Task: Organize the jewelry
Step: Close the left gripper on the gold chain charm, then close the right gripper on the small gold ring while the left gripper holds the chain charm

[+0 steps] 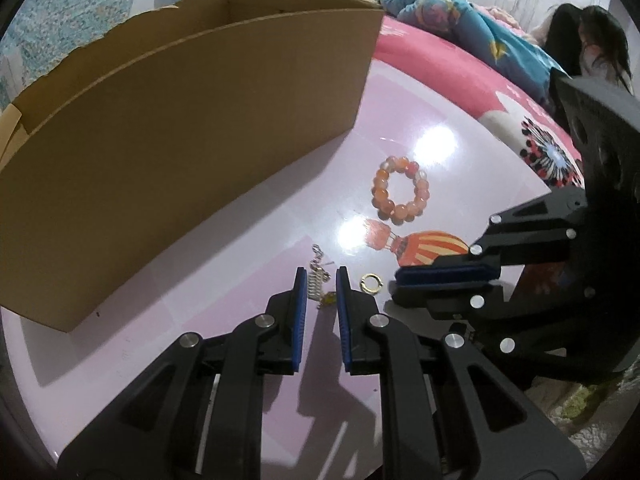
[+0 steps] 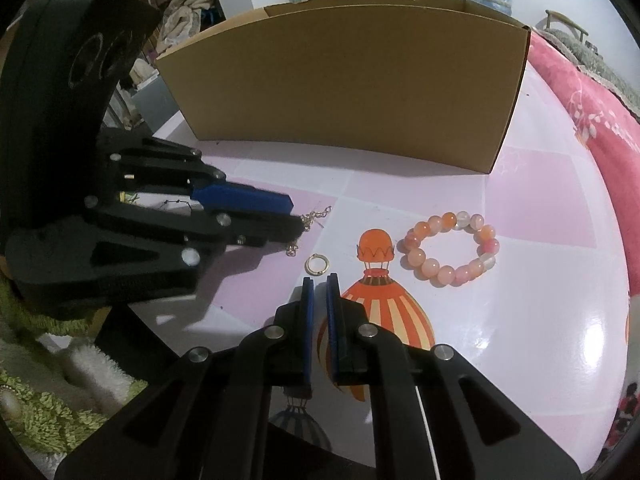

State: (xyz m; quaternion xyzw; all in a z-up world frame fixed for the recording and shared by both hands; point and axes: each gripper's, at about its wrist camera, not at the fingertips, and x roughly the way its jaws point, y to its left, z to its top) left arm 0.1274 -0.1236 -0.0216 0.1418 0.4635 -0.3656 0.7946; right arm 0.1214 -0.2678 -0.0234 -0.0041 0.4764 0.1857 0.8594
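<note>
A small gold chain (image 1: 316,284) lies on the pink table between the fingertips of my left gripper (image 1: 321,276), whose jaws stand slightly apart and do not press on it. From the right wrist view the chain (image 2: 318,216) trails out past the left gripper (image 2: 298,216). A gold ring (image 1: 371,282) rests just right of it, directly ahead of my right gripper (image 2: 319,284), which is shut and empty. My right gripper (image 1: 398,280) comes in from the right. An orange bead bracelet (image 1: 401,190) (image 2: 452,250) lies farther out.
An open cardboard box (image 1: 180,152) (image 2: 344,88) stands along the table's far side. A pink bedspread (image 1: 460,68) borders the table, with a person (image 1: 592,40) on the bed. A green fluffy cloth (image 2: 36,412) lies beyond the table's near left edge.
</note>
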